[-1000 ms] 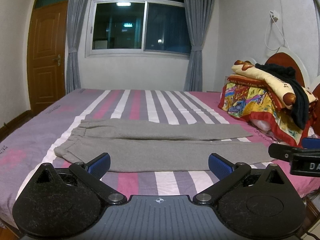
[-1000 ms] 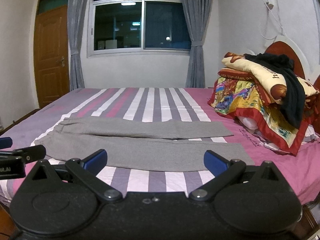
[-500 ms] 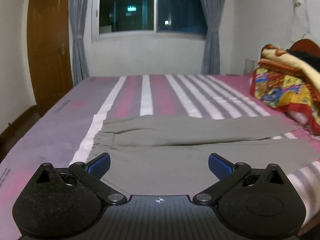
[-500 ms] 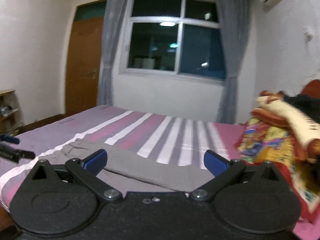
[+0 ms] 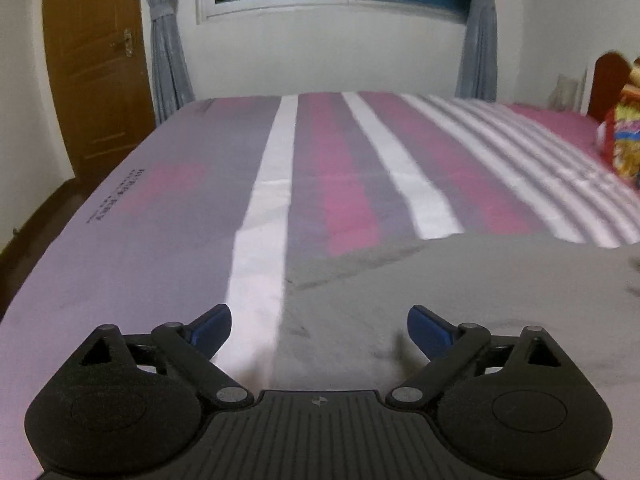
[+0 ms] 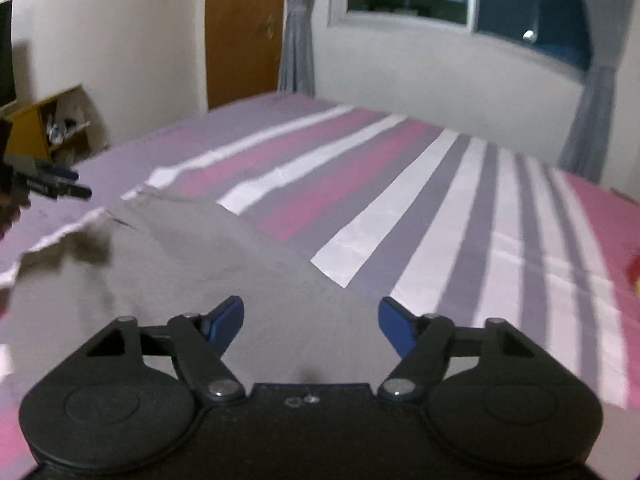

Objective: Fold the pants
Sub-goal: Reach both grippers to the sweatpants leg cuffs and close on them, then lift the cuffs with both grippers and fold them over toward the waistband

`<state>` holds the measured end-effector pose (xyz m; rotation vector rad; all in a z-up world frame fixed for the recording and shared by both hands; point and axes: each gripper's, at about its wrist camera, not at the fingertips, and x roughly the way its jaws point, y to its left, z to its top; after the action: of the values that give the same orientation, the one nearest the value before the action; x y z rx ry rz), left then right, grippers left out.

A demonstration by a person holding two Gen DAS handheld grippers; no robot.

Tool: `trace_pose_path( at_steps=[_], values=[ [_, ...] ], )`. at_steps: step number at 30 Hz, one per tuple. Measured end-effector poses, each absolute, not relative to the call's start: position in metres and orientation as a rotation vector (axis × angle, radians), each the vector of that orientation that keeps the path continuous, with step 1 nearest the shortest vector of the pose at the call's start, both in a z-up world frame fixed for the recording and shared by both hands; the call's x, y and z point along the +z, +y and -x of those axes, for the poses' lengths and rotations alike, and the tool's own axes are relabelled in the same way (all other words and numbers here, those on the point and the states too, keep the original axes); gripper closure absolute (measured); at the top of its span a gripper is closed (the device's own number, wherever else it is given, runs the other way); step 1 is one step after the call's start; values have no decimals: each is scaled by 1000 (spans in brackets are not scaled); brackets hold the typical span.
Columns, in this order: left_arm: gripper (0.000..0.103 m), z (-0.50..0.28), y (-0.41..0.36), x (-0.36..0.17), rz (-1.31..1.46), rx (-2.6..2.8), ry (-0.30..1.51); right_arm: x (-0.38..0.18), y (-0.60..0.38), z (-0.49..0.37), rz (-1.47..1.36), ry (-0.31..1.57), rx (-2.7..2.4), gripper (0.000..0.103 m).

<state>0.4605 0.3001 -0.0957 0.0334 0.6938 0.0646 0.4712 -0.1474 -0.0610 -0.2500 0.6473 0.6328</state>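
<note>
Lying flat on the striped bed sheet (image 5: 168,240), the grey pants (image 5: 460,280) are filling the lower right of the left wrist view and the lower left of the right wrist view, where one end is showing a rumpled edge at the left side of the frame. The left gripper (image 5: 319,328) is hovering low over the pants' left edge, its blue pads (image 5: 210,328) spread wide with the cloth's edge and a white stripe showing between them; its jaws have just been narrowing a little, and the pads are not pressing the fabric. The right gripper (image 6: 311,320) is pointing down over the grey cloth at the bottom centre of its frame, jaws apart but having just been closing, nothing pinched. A wooden door (image 5: 96,68) and grey curtains (image 5: 168,40) are standing along the far wall.
</note>
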Motion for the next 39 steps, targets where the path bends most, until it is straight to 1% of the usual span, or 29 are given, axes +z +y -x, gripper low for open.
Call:
trace_pose_path(
  at_steps=[4, 5, 6, 8, 11, 12, 13, 15, 16, 17, 18, 19, 20, 21, 24, 28, 32, 36, 39],
  values=[
    [8, -509, 312, -123, -79, 24, 764, -96, -143, -522, 227, 705, 666, 41],
    [9, -519, 313, -129, -87, 14, 773, -101, -142, -530, 227, 717, 674, 41],
    [11, -529, 313, -136, -86, -6, 791, -108, -140, -538, 227, 728, 690, 42],
    [13, -544, 317, -147, -79, -37, 815, -121, -135, -558, 244, 742, 725, 45],
    [12, -563, 330, -166, 3, -98, 880, -135, -134, -575, 251, 783, 777, 46],
    [9, -567, 333, -171, 24, -115, 889, -141, -134, -581, 248, 826, 799, 46],
    [8, -571, 334, -174, 20, -123, 892, -146, -132, -588, 259, 856, 810, 45],
    [9, -574, 332, -179, 24, -129, 894, -151, -133, -591, 263, 890, 852, 44],
    [15, -575, 328, -180, 4, -125, 893, -151, -133, -590, 272, 902, 861, 47],
    [42, -574, 321, -180, -21, -144, 876, -151, -133, -589, 282, 912, 869, 58],
    [64, -572, 316, -177, -28, -153, 865, -150, -132, -589, 278, 926, 881, 67],
    [72, -571, 310, -175, -38, -150, 855, -149, -130, -587, 282, 935, 888, 94],
    [77, -572, 302, -172, -71, -136, 844, -147, -127, -584, 298, 934, 883, 98],
    [82, -570, 296, -168, -102, -126, 826, -142, -125, -578, 326, 915, 862, 98],
    [83, -550, 296, -137, -109, -128, 706, -109, -128, -552, 371, 800, 801, 98],
    [83, -504, 306, -85, -106, -178, 586, -38, -143, -494, 389, 619, 766, 98],
    [83, -435, 311, -46, -94, -219, 461, 15, -156, -398, 449, 472, 784, 98],
    [83, -359, 313, -38, -131, -227, 426, 13, -156, -310, 500, 433, 793, 98],
    [83, -312, 308, -63, -171, -193, 481, -18, -147, -263, 486, 476, 779, 98]
  ],
)
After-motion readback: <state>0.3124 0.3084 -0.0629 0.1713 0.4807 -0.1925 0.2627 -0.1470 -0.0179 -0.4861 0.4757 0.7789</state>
